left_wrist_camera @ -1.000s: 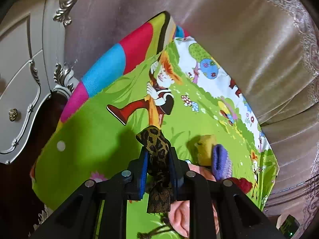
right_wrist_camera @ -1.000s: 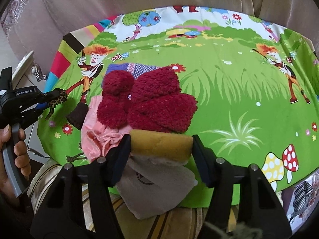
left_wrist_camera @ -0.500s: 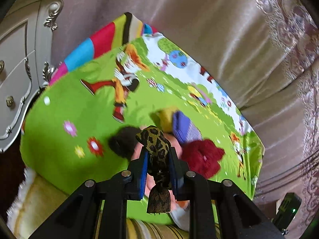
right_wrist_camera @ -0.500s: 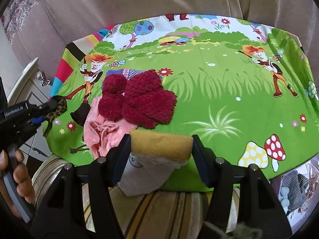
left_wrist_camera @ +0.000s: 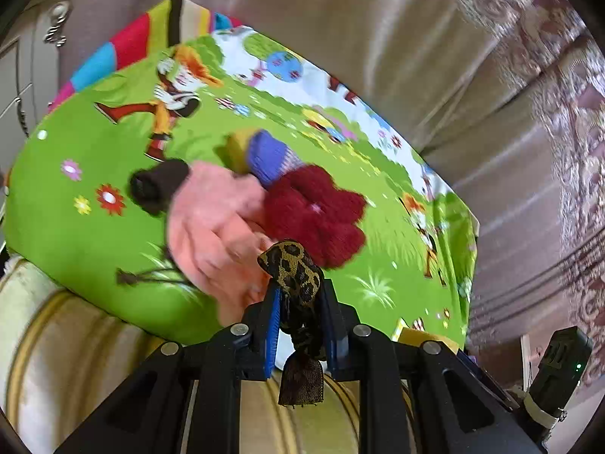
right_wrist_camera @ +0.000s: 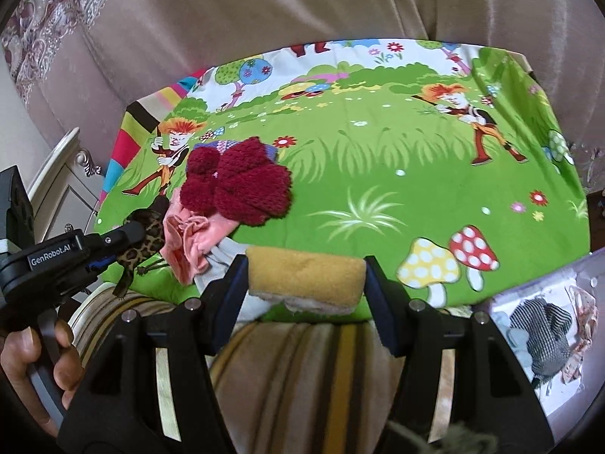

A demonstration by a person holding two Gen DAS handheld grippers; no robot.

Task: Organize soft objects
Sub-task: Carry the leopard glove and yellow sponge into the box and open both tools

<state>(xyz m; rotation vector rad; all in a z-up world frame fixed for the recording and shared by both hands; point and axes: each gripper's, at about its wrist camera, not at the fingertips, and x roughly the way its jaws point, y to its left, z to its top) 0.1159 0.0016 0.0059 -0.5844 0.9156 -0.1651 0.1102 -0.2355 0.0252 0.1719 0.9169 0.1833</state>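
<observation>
Both tools are loaded above the near edge of the cartoon-print cloth [right_wrist_camera: 378, 159]. The left gripper [left_wrist_camera: 298, 302] is clamped on a leopard-print fabric piece [left_wrist_camera: 295, 272]; the right gripper [right_wrist_camera: 304, 276] pinches a yellow sponge-like pad [right_wrist_camera: 304, 270] between its jaws. A heap lies at the cloth's near-left: dark red knitted item [right_wrist_camera: 242, 185], pink cloth [right_wrist_camera: 189, 242], purple knit [left_wrist_camera: 268, 155] and a small dark piece [left_wrist_camera: 155, 185]. Judged progress: early, with 2 items lifted, none visibly placed, and the heap unsorted. No container is identifiable; motion blur softens the left view, and a pale item beneath the pad is half hidden.
</observation>
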